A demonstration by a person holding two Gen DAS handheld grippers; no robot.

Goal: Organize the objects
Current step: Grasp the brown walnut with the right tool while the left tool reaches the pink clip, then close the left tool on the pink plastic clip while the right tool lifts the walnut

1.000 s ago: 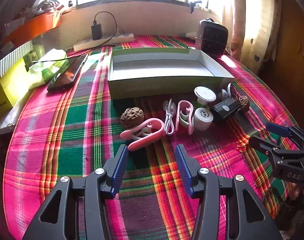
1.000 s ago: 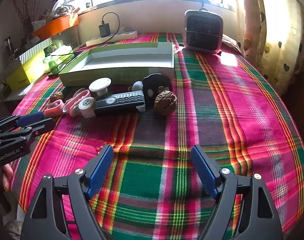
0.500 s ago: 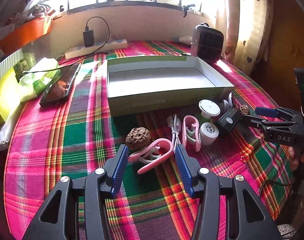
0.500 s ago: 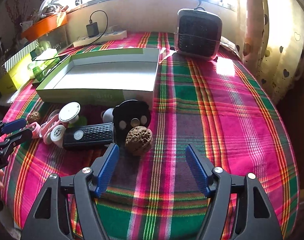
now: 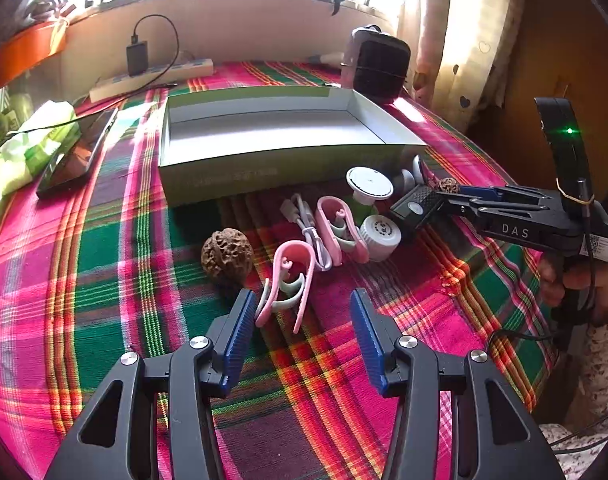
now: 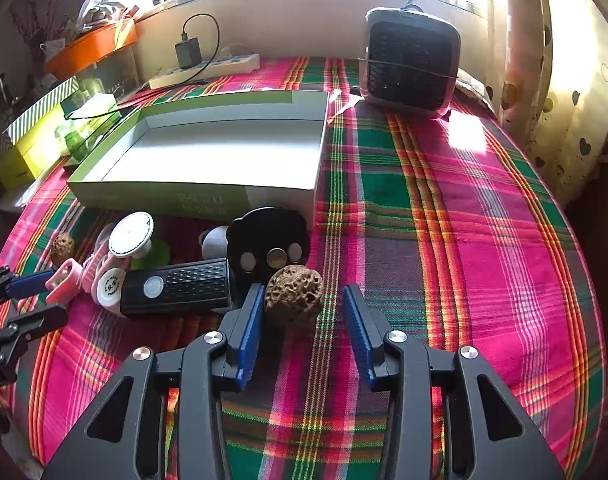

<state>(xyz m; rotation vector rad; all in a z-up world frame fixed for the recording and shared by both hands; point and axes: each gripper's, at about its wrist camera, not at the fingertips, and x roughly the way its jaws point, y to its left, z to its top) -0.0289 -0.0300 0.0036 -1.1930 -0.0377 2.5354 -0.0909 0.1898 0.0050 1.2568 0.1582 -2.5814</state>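
An empty green-sided box (image 5: 272,132) (image 6: 224,148) sits mid-table. In front of it lie small objects. My left gripper (image 5: 300,308) is open around the near end of a pink clip (image 5: 290,280), with a brown walnut (image 5: 226,254) just left of it. A second pink clip (image 5: 337,228), a white cable (image 5: 307,224) and white caps (image 5: 379,232) lie beyond. My right gripper (image 6: 302,312) is open around another walnut (image 6: 294,294), next to a black remote (image 6: 176,288) and a black disc holder (image 6: 270,240).
A black fan heater (image 6: 411,64) stands at the back right. A power strip with charger (image 6: 208,68) lies by the wall. A phone (image 5: 78,152) and green packets (image 5: 32,140) are at the left. The plaid cloth (image 6: 463,240) covers the table.
Both grippers moved forward. The left one now brackets the pink clip and the right one brackets the walnut. Both stayed open.
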